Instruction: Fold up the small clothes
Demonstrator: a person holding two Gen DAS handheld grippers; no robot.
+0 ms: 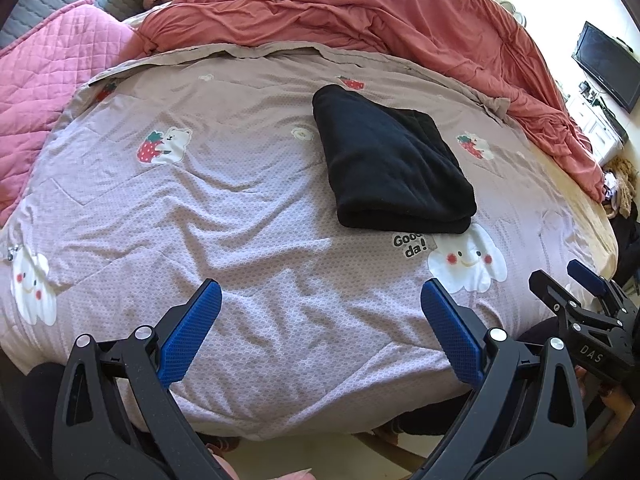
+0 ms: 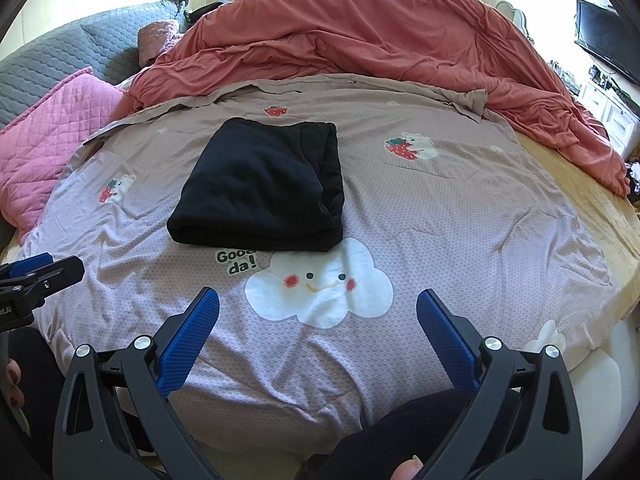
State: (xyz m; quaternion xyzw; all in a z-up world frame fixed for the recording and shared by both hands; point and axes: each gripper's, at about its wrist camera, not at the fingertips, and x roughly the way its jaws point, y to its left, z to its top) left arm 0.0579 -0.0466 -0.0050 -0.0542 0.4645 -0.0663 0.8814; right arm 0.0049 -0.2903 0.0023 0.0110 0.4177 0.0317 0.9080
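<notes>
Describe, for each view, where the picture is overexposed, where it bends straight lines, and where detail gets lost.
Left wrist view: the window area at top right is blown out, the printed lilac quilt bulges barrel-like, and the folded black fleece garment swallows its texture. Right wrist view: glare whitens the top-centre window, the wall-mounted black television bows, and the corners vignette black.

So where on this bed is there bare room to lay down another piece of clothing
Bare sheet lies right of the black garment, between it and the red duvet. More lies left of it, toward the pink quilt, and near the open left gripper. The duvet crowds the far side.
</notes>
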